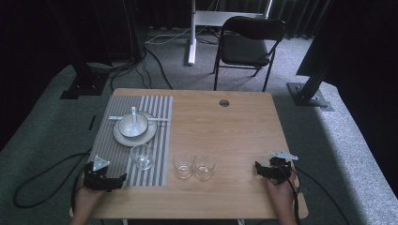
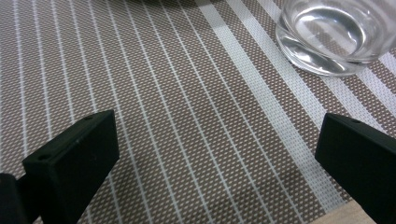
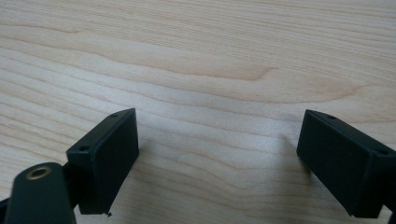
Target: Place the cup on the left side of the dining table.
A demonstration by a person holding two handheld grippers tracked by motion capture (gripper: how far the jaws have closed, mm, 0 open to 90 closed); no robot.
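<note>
Both grippers idle, jaws wide, empty.
Left gripper on mat; nearest glass wants a level, centred approach; right gripper on table.

My count from the high view. Glasses: three — one on the striped mat, lower left of centre, and two side by side on bare wood at centre bottom. Mat: one. Plate: one, upper left, with one bowl on it and one spoon in the bowl. Table: one. Chair: one, top centre. Grippers: two, left and right, both with jaws apart.
</note>
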